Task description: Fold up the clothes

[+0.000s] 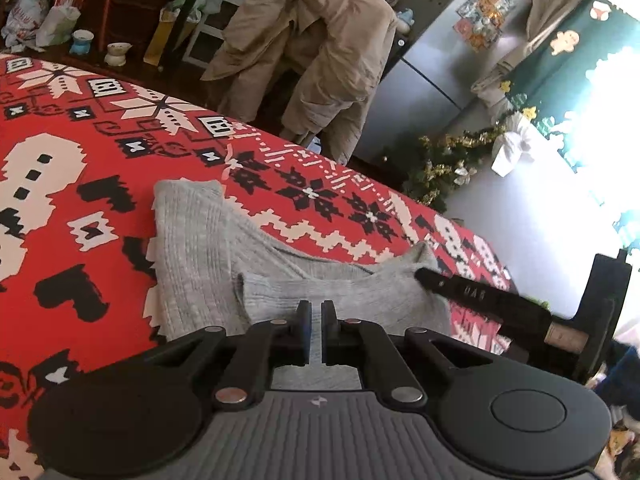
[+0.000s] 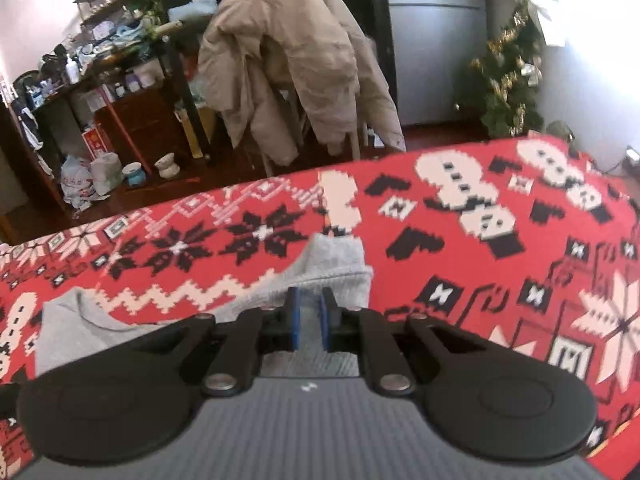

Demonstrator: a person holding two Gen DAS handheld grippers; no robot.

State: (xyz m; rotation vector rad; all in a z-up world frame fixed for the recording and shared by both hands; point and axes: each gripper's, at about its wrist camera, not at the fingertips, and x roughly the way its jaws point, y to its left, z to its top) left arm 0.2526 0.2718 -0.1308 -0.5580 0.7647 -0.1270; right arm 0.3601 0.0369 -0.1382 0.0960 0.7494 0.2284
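A grey ribbed knit garment (image 1: pixel 208 248) lies partly folded on a red, white and black patterned blanket (image 1: pixel 80 168). My left gripper (image 1: pixel 316 308) is shut on the garment's near edge, with a thin layer of grey cloth pinched between its pads. The right gripper (image 1: pixel 424 274) comes in from the right of the left wrist view, gripping a raised corner of the same garment. In the right wrist view the right gripper (image 2: pixel 310 296) is shut on a grey fold (image 2: pixel 336 264), and cloth shows between its blue pads (image 2: pixel 294 312). The garment trails off to the left (image 2: pixel 68 328).
The blanket (image 2: pixel 500 260) covers the whole work surface. Beyond its far edge stand a chair draped with a beige coat (image 1: pixel 320 48), a silver fridge (image 1: pixel 440 72), a small Christmas tree (image 2: pixel 508 80) and cluttered shelves (image 2: pixel 108 60). Bowls and bags sit on the floor (image 2: pixel 132 172).
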